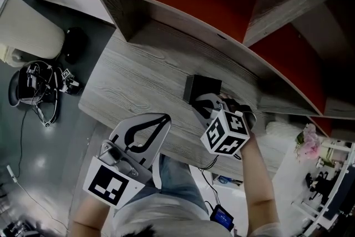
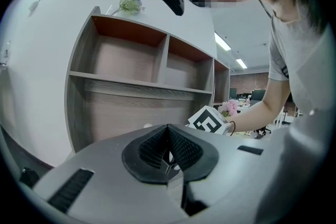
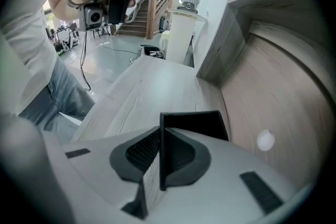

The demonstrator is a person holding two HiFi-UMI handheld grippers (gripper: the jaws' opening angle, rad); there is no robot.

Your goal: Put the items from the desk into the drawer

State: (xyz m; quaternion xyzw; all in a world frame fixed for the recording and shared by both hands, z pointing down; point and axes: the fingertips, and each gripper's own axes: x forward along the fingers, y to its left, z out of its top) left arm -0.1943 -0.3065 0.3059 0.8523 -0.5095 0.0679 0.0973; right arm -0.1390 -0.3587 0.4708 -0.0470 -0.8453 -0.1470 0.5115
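Note:
A black box (image 1: 203,87) stands on the grey wood desk (image 1: 138,80), near the back panel of the shelf unit. My right gripper (image 1: 201,106) reaches it from the front and is shut on its near wall. In the right gripper view that thin black wall (image 3: 163,128) runs upright between the closed jaws of the right gripper (image 3: 160,139), and the rest of the box (image 3: 199,122) shows beyond them. My left gripper (image 1: 165,118) hangs over the desk's front edge, shut with nothing in it; its tips meet in the left gripper (image 2: 168,157) view. No drawer is in view.
A shelf unit with red backs (image 1: 222,3) rises behind the desk. A white bin (image 1: 30,36) and a tangle of cables with a headset (image 1: 39,86) lie on the floor at the left. Pink flowers (image 1: 308,141) sit at the right. A person's legs are below the desk edge.

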